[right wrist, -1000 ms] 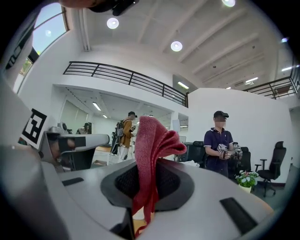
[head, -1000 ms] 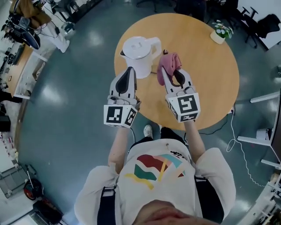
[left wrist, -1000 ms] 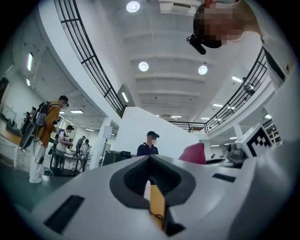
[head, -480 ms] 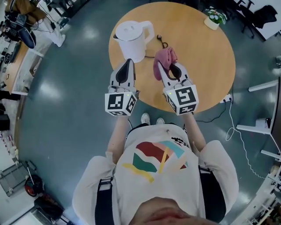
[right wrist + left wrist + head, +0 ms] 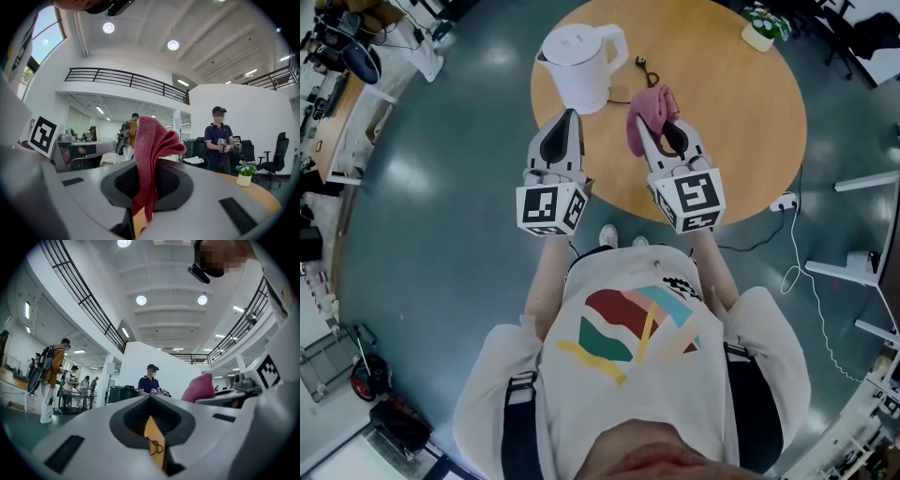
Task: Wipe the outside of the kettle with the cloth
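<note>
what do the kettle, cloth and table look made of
Kettle: seemingly smooth white plastic, with soft sheen and moulded handle. Cloth: pink-red knitted fabric, its fine ribbing clear in the right gripper view. Table: light wood or veneer, matte, warm even tone; which is unclear.

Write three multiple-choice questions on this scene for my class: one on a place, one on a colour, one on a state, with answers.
1. Where does the white plastic kettle stand?
A. on the round wooden table
B. on the floor
C. on a chair

2. What colour is the knitted cloth?
A. blue
B. pink
C. green

3. How is the right gripper?
A. open and empty
B. shut on the knitted cloth
C. shut and empty

Answers:
1 A: in the head view the kettle sits on the tabletop near its edge.
2 B: the cloth shows pink-red in the head view and the right gripper view.
3 B: the cloth hangs pinched between the closed jaws.
</note>
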{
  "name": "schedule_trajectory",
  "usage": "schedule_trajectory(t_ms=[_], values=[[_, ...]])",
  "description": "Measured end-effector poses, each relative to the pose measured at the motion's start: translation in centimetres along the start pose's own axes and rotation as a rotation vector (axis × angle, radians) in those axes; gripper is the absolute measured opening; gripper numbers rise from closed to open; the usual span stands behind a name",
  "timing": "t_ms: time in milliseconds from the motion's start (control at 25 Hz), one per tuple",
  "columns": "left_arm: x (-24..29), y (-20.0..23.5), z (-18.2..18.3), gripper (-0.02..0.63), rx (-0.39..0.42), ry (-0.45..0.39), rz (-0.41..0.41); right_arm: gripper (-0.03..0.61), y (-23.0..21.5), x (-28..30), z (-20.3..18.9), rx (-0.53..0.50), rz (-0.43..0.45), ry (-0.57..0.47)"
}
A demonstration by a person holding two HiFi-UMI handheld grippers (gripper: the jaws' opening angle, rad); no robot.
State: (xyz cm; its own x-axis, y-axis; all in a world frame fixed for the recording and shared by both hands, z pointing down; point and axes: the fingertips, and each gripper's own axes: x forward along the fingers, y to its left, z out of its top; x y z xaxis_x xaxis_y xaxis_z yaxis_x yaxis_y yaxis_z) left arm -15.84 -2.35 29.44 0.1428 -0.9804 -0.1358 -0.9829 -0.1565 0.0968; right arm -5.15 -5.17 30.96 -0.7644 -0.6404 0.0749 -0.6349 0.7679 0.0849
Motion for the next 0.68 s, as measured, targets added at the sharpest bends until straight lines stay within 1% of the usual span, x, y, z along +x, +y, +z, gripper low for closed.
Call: schedule_trajectory(t_ms=[160, 360, 680], values=[[0.5, -0.6, 0.3, 0.043, 0.014, -0.007, -0.023, 0.044, 0.0, -0.1, -0.3, 0.004, 0.002, 0.001], [1.7, -1.3, 0.7, 0.043, 0.044, -0.01, -0.062, 0.044, -0.5, -0.4, -0.8, 0.016, -0.022, -0.001], [2.6, -1.7, 1.6, 0.043, 0.052, -0.023, -0.081, 0.044, -1.4, -0.7, -0.9, 0.021, -0.045, 0.003]])
